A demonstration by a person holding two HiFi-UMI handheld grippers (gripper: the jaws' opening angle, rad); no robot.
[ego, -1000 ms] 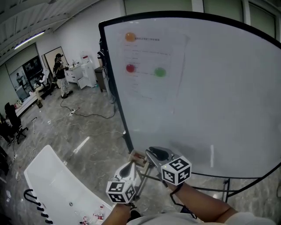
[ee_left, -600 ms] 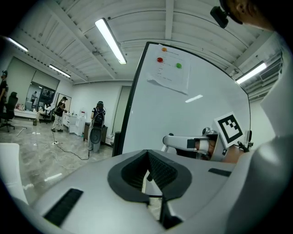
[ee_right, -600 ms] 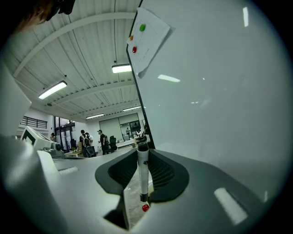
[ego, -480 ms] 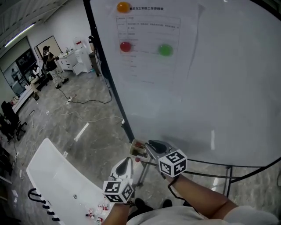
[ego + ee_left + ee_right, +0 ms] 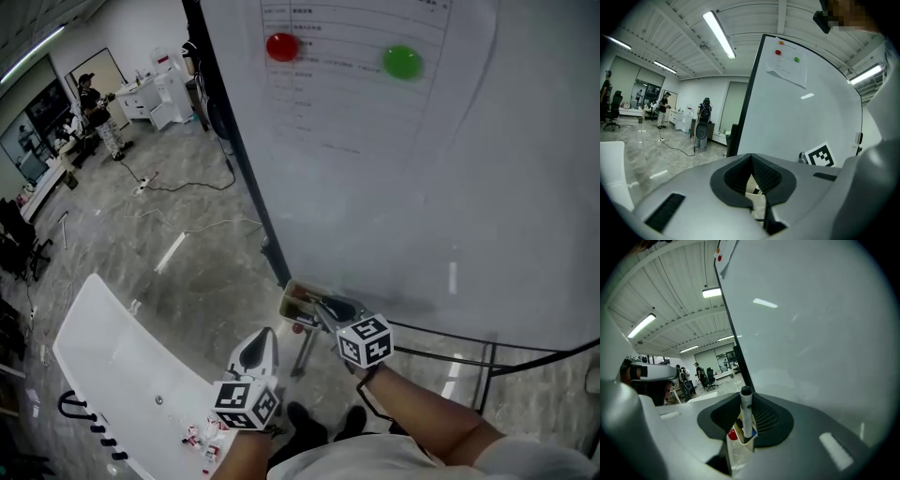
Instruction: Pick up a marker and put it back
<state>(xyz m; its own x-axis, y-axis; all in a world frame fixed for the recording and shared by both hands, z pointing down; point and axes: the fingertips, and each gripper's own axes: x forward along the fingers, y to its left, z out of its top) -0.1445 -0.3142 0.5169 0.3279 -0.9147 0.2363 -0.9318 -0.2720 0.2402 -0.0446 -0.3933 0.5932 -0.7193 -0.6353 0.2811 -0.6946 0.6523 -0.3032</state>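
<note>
Marker (image 5: 746, 416) stood pinched between the right gripper's (image 5: 746, 401) fingers, bottom in the box (image 5: 736, 453); lifting or letting go was left. Left gripper (image 5: 752, 164) was closed, empty.

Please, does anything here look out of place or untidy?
A loose cable trails across the floor, and small red-and-white items lie scattered near the white table's end. The marker stands upright in its holder.

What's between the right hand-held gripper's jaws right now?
A marker, upright, its lower end in the pen tray; the right gripper view shows it.
</note>
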